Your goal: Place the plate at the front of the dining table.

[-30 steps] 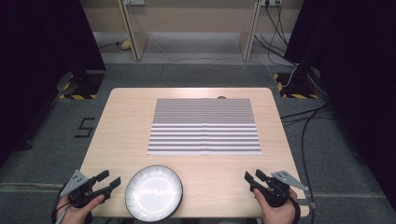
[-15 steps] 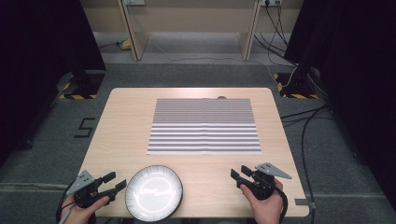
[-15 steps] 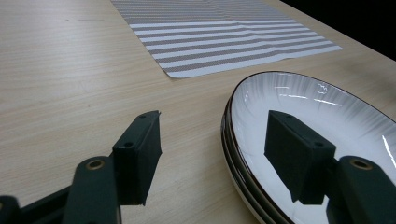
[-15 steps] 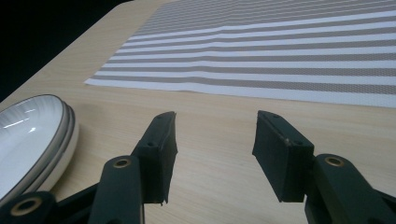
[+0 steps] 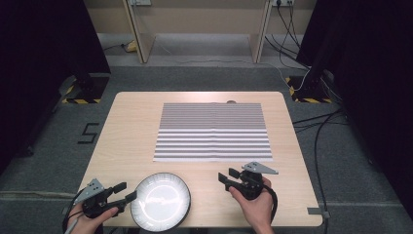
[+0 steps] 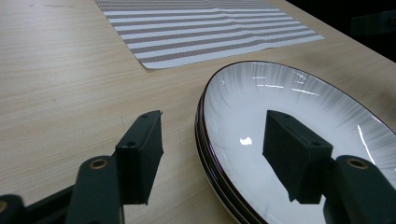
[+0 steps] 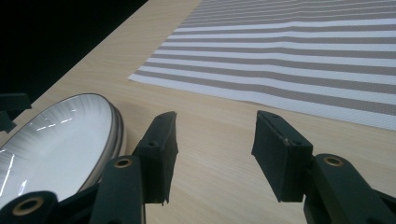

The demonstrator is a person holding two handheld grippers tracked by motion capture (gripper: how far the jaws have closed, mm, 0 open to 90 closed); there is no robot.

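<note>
A stack of white plates with dark rims [image 5: 160, 201] [image 6: 299, 107] [image 7: 56, 135] sits at the table's front edge, left of centre. My left gripper [image 5: 125, 191] [image 6: 212, 121] is open at the stack's left rim; one jaw hangs over the table and the other over the top plate's inside. My right gripper [image 5: 227, 175] [image 7: 217, 119] is open and empty above bare wood to the right of the stack, its jaws pointing left toward it. A grey-and-white striped placemat [image 5: 213, 131] [image 6: 210, 32] [image 7: 299, 51] lies flat in the middle of the table.
The wooden table [image 5: 131, 131] has bare strips on either side of the placemat. Grey carpet surrounds it, with cables [image 5: 316, 122] on the floor at the right and cabinets [image 5: 199, 24] behind. A small dark spot [image 5: 231, 102] lies at the far edge.
My right gripper has moved left along the front edge toward the plates and turned its jaws to face them. My left gripper has edged right onto the stack's rim.
</note>
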